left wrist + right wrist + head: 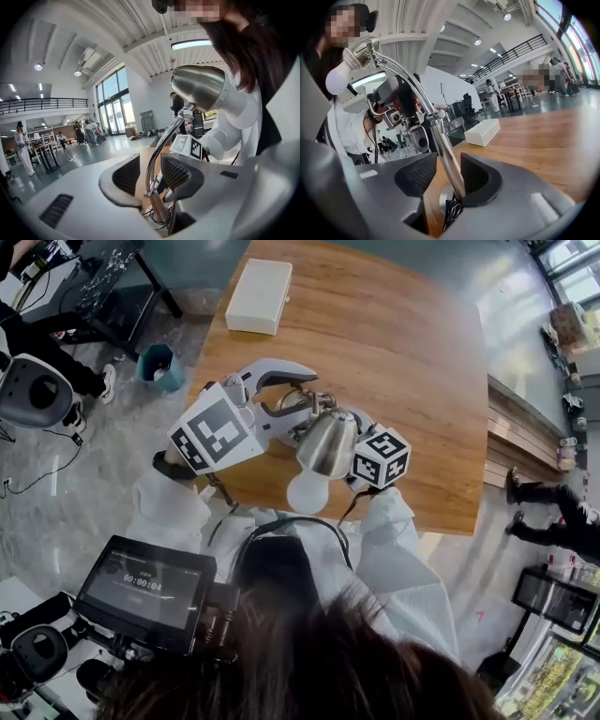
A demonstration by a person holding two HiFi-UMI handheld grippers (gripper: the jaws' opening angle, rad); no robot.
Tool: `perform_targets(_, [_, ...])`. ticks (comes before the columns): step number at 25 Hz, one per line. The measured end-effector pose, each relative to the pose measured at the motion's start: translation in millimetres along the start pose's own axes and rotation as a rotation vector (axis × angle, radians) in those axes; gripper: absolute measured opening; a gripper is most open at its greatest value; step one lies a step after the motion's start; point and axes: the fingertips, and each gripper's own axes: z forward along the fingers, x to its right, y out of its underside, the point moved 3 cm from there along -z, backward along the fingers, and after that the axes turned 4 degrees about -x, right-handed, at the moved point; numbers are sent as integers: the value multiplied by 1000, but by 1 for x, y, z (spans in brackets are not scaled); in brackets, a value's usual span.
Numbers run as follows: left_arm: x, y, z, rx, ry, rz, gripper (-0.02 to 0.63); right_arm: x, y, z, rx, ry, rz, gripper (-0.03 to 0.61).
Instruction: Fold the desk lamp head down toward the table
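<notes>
The lamp head [330,439] is tipped over, with its bulb [307,491] facing out and down past the near edge of the worktop [394,343]; from above that looks to me like most of the fold. From my two tongs' own views, though, the head sits high above the stem [158,150], well clear of the wood; so I would call the job partly done at best, and I cannot tell whether the joint has any travel left. If it has, the rest is to bring the shade lower toward the worktop without dragging the base [446,198] along.

My left tongs [150,168] stand well apart, with the curved stem running up between the two pads; there is a clear gap on one side and the stem sits just beside the other pad, so nothing is squeezed; I have no hold there.

My right tongs [447,171] are as wide as I would want them; the lower straight part of the stem crosses the gap and leans close against one pad, perhaps touching it, but the other pad is plainly off it; no grip here either.

So the lamp stands on its own near my edge of the worktop, flanked by both tongs; the white box [260,296] lies well apart at the far side.
</notes>
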Motion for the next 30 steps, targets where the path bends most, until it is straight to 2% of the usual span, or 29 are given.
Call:
perform_targets(3, [7, -9, 5, 27, 35, 20, 131, -1, -2, 3, -3, -37, -9, 129])
perform_targets(5, [10, -10, 5, 35, 43, 25, 89, -3, -3, 6, -8, -54, -19, 126])
perform_targets(7, [10, -9, 2, 31, 44, 23, 80, -4, -4, 7, -10, -73, -23, 124])
perform_targets(12, [11, -6, 1, -7, 59, 24, 70, 1, -1, 11, -5, -122, 64, 130])
perform_targets(17, [37, 2, -1, -92, 103, 163, 98, 4, -1, 10, -25, -132, 81, 132])
perform_targets(24, [51, 14, 0, -117, 24, 231, 104, 6, 0, 10, -35, -128, 91, 132])
perform_targets(27, [55, 19, -2, -150, -14, 302, 104, 5, -1, 13, -35, -122, 104, 132])
perform_targets(30, [63, 23, -5, -200, -42, 408, 104, 1, -4, 15, -30, -116, 118, 132])
